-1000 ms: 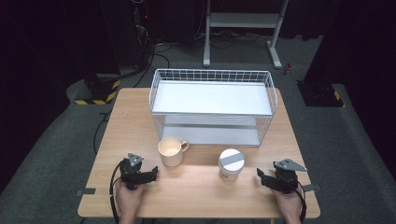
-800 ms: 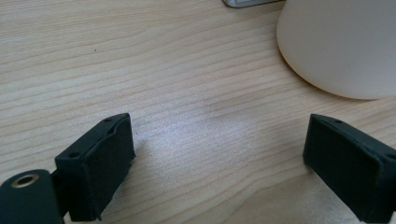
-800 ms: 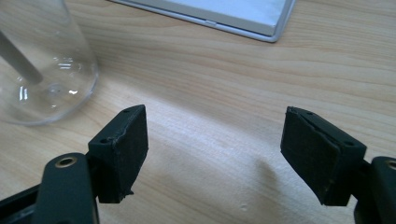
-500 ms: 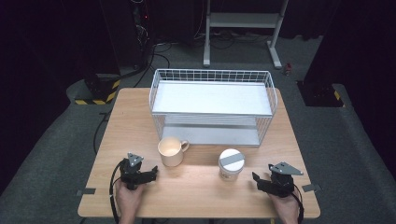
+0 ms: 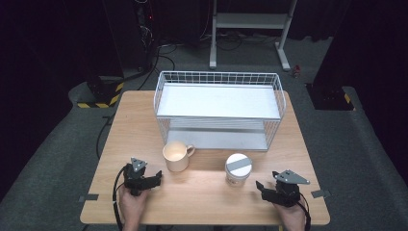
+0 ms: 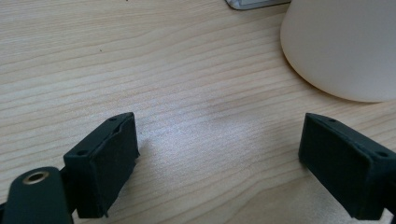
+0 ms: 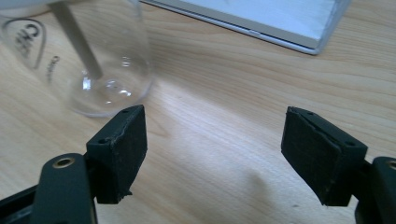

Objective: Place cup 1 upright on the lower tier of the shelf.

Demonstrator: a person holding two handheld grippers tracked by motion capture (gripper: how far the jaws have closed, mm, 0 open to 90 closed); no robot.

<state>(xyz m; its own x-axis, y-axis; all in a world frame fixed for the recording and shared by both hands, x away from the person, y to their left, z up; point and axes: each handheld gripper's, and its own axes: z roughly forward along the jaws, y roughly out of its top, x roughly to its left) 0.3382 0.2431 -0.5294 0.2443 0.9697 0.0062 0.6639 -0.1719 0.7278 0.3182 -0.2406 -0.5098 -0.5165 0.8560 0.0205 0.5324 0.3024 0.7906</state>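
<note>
On the wooden surface (image 5: 207, 192), a cream mug (image 5: 176, 155) stands upright near the front of a white wire rack (image 5: 219, 108), its handle turned toward the rack's right side. To its right, well apart, stands a clear jar (image 5: 238, 168) with a white lid crossed by a grey strip.

The left gripper (image 5: 153, 180) rests low on the surface just left of the mug, held in the person's left hand (image 5: 131, 204). In the left gripper view its jaws stand wide apart with bare wood between them, though they have just been closing a little; the mug's (image 6: 345, 46) rounded wall sits ahead and off toward one jaw, not touched.

The right gripper (image 5: 263, 188) lies near the front right of the surface, just right of the jar. In the right gripper view its jaws are spread, with nothing but wood between them. The jar's (image 7: 100, 60) clear base stands just beyond one jaw, and the rack's lower shelf (image 7: 261, 18) runs across farther back.
</note>
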